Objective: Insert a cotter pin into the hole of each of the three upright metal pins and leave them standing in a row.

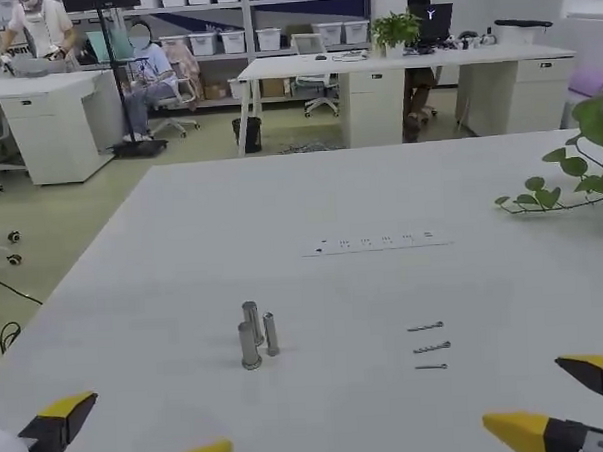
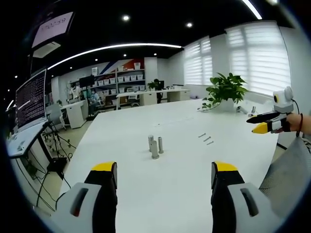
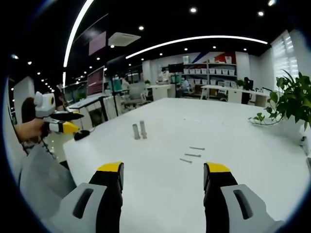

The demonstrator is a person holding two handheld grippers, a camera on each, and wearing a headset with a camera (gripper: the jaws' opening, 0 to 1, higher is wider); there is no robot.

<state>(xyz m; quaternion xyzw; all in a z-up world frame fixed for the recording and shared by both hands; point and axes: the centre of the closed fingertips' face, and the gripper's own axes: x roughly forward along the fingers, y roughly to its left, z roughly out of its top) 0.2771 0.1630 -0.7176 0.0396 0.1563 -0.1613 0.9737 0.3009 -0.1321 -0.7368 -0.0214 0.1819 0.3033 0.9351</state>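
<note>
Along the bottom edge of the head view, the left gripper (image 1: 135, 431) and the right gripper (image 1: 551, 395) both hang with jaws spread wide, nothing between them. Just above, left of centre, the three metal pins (image 1: 254, 335) stand upright in a tight cluster on the white table (image 1: 380, 193) — none looks fitted with a cotter. Right of centre the three cotter pins (image 1: 427, 347) lie flat in a short column, well apart from the uprights. Further up sits a power strip (image 1: 377, 243). Likely trouble: the thin cotters could skid under a broad jaw, and a nudge to one crowded upright could topple its neighbours
</note>
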